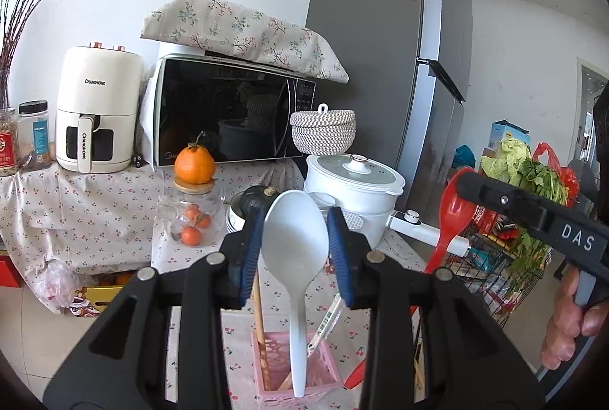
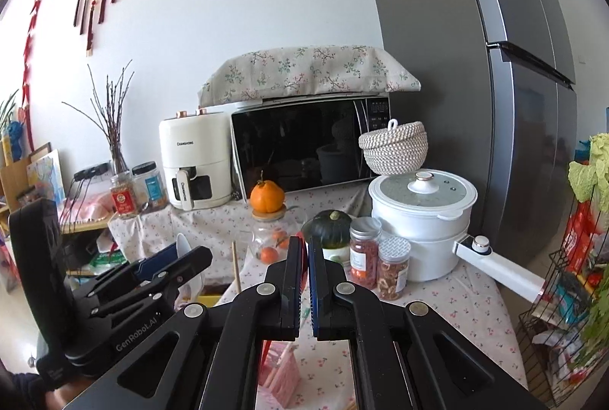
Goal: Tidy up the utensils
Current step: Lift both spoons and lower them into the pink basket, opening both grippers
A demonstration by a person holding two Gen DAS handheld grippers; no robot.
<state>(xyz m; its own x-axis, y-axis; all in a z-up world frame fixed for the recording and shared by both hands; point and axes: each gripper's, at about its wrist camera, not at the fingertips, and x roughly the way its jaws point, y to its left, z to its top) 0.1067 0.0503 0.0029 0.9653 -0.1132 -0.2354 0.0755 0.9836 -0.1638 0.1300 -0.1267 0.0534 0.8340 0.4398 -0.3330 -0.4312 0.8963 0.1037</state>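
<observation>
The white spoon (image 1: pixel 295 250) is standing between the left gripper's (image 1: pixel 295 250) blue pads, gripped by its bowl, handle hanging into the pink basket (image 1: pixel 262 364); probably light, stiff, slippery plastic; the right gripper (image 2: pixel 306 280) is pinching a red spoon (image 1: pixel 453 220) shut.

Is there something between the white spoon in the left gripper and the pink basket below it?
Nothing visible blocks it. The white spoon hangs bowl-up in the left gripper, its handle tip already at the pink basket. Only the wooden chopsticks already leaning in the basket, left of the handle, stand close.
</observation>
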